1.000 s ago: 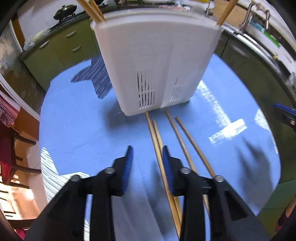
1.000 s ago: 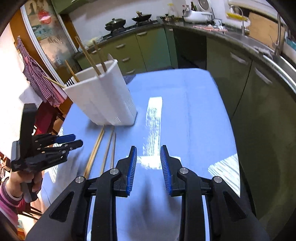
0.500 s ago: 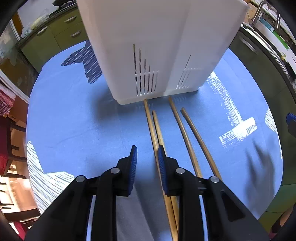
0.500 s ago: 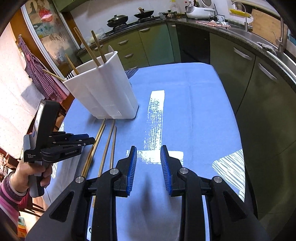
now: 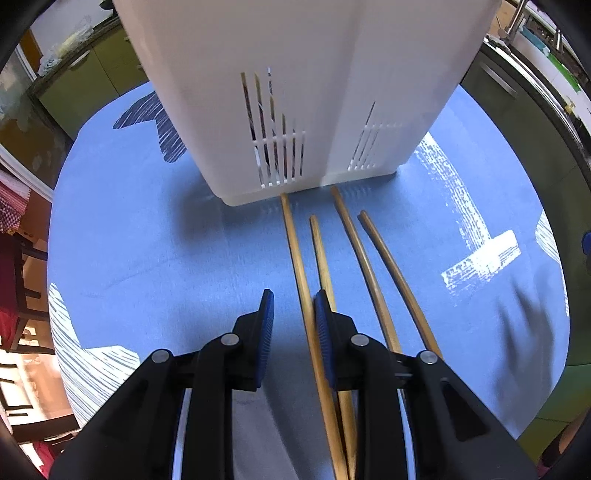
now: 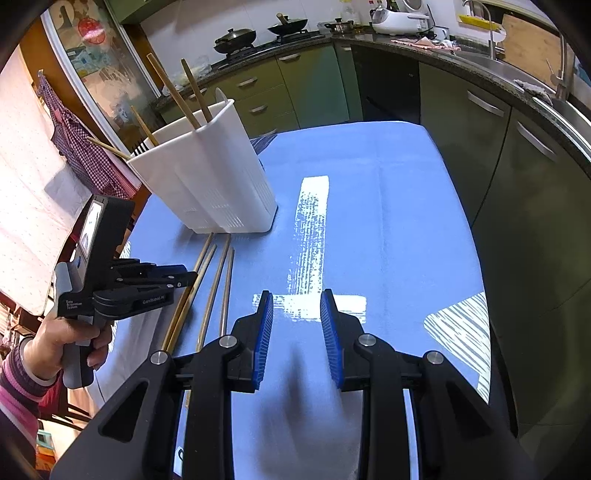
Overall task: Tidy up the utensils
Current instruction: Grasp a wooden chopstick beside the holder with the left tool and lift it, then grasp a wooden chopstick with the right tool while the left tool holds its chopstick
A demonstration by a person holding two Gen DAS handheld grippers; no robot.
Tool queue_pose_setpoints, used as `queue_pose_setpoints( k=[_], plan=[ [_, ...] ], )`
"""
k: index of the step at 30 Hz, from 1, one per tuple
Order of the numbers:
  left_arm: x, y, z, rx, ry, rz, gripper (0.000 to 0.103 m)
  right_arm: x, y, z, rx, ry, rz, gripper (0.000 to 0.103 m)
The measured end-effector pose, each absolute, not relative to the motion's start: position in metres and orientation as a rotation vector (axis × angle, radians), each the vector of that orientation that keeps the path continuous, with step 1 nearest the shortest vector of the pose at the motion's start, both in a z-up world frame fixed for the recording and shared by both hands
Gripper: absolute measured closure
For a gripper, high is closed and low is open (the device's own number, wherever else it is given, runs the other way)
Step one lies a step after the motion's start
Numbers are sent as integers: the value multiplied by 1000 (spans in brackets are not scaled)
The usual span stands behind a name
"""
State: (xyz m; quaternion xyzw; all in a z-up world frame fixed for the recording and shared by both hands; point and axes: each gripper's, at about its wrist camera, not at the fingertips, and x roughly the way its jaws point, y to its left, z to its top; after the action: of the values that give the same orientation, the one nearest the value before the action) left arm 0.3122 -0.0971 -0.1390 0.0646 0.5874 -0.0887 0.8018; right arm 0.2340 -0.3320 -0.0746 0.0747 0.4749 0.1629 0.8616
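Note:
Several wooden chopsticks [image 5: 354,251] lie side by side on the blue tablecloth [image 5: 147,240], their tips near the foot of a white slotted utensil holder [image 5: 295,92]. My left gripper [image 5: 293,299] hangs low over them, pointing steeply down. Its jaws are closing with the leftmost chopstick [image 5: 295,251] between them; that stick lies against the right pad, and the left pad stands clear of it. In the right wrist view the holder [image 6: 207,184] holds more chopsticks [image 6: 173,92], and a hand carries the left gripper [image 6: 184,277]. My right gripper [image 6: 295,299] is open over bare cloth, holding nothing.
Green kitchen cabinets [image 6: 314,85] with a hob and pans [image 6: 236,35] run behind the table, and a sink counter [image 6: 517,74] runs along the right. The table's right edge [image 6: 465,221] drops off toward the cabinets. Dark chairs [image 5: 22,295] stand at the left.
My left gripper has sunk toward the cloth and closer to the holder, and its jaws have narrowed around the leftmost chopstick. The right gripper has kept still.

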Motion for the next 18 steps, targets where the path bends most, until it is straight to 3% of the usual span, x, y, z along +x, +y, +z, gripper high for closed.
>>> queue_pose_setpoints(
  k=[2, 3, 18],
  plan=[
    [312, -98, -139, 139, 1260, -199, 95, 234, -331, -75, 157, 999, 341, 76],
    [312, -97, -140, 131, 1264, -204, 96, 234, -330, -75, 156, 1000, 341, 76],
    [269, -62, -68, 72, 1055, -261, 97, 243, -285, -78, 72, 1043, 408, 76]
  ],
)
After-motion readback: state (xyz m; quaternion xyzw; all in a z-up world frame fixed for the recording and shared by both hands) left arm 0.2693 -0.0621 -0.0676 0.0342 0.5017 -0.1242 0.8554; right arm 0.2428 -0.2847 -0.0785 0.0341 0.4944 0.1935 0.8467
